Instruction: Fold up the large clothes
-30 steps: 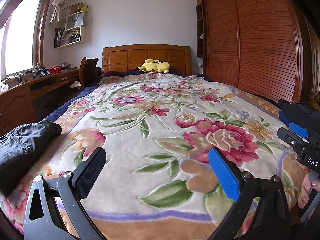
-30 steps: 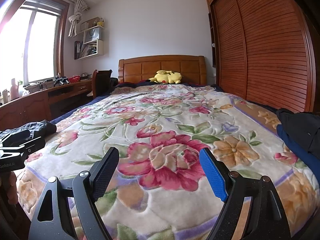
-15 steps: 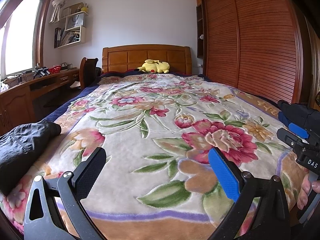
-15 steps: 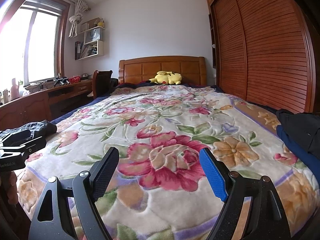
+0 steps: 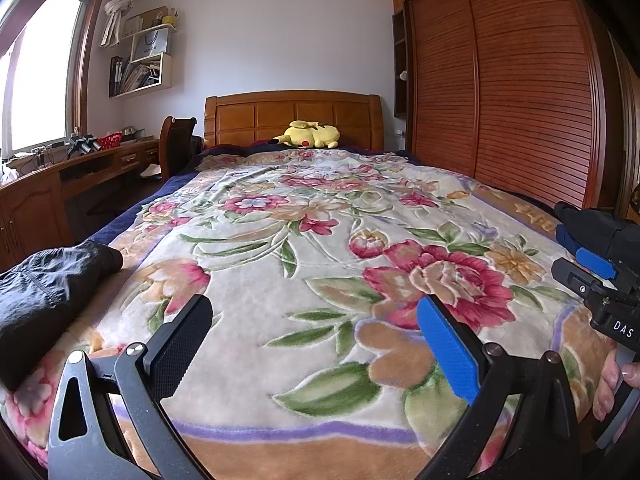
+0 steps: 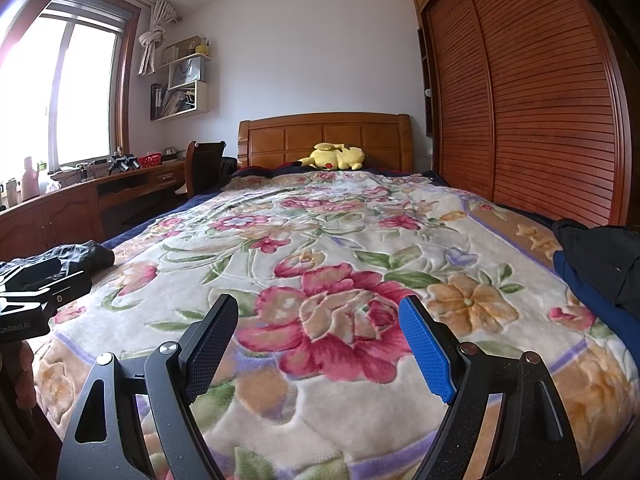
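Note:
A black garment [image 5: 44, 292] lies bunched at the bed's near left edge; it also shows in the right wrist view [image 6: 86, 254]. A dark navy and black garment [image 6: 600, 264] lies at the bed's right edge. My left gripper [image 5: 316, 340] is open and empty above the foot of the bed, right of the black garment. My right gripper [image 6: 318, 340] is open and empty over the large red flower, left of the navy garment. Each gripper's body shows in the other's view, the right one [image 5: 600, 284] and the left one [image 6: 36, 296].
The bed carries a floral blanket [image 5: 320, 240]. A yellow plush toy [image 5: 312, 135] lies by the wooden headboard [image 5: 292, 116]. A slatted wooden wardrobe [image 5: 500, 92] runs along the right. A desk [image 5: 60, 184] and chair [image 5: 174, 148] stand at the left under the window.

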The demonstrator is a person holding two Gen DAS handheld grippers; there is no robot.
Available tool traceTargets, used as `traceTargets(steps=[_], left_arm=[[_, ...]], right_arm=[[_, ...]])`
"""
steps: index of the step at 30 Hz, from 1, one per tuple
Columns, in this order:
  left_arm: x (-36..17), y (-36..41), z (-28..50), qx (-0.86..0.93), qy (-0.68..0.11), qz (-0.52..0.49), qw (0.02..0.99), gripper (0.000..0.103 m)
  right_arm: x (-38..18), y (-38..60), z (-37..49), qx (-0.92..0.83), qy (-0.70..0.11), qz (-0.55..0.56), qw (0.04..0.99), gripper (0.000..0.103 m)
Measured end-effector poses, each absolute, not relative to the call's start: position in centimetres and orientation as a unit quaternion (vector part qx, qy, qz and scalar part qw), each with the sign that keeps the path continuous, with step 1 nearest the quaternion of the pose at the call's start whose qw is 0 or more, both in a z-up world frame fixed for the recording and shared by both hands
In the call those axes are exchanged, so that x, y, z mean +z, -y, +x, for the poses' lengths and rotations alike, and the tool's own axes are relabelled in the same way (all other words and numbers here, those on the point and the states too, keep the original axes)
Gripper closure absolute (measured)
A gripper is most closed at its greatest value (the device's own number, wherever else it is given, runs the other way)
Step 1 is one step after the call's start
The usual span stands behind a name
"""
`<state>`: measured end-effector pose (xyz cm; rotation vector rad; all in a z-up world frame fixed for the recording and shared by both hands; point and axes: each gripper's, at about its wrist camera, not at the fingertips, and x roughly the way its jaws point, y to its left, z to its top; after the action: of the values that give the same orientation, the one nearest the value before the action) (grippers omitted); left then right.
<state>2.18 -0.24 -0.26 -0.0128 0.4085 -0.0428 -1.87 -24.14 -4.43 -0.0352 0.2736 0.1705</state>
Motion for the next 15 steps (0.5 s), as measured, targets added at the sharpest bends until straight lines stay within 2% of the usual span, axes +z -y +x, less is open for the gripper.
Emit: traceTargets(steps=[15], left_arm=[[-0.07,0.37,2.16,-0.020,-0.201,-0.006,0.979,0.000]], right_arm=[[-4.38,24.28,-1.83,0.086,-0.134,-0.017,0.987,0.019]])
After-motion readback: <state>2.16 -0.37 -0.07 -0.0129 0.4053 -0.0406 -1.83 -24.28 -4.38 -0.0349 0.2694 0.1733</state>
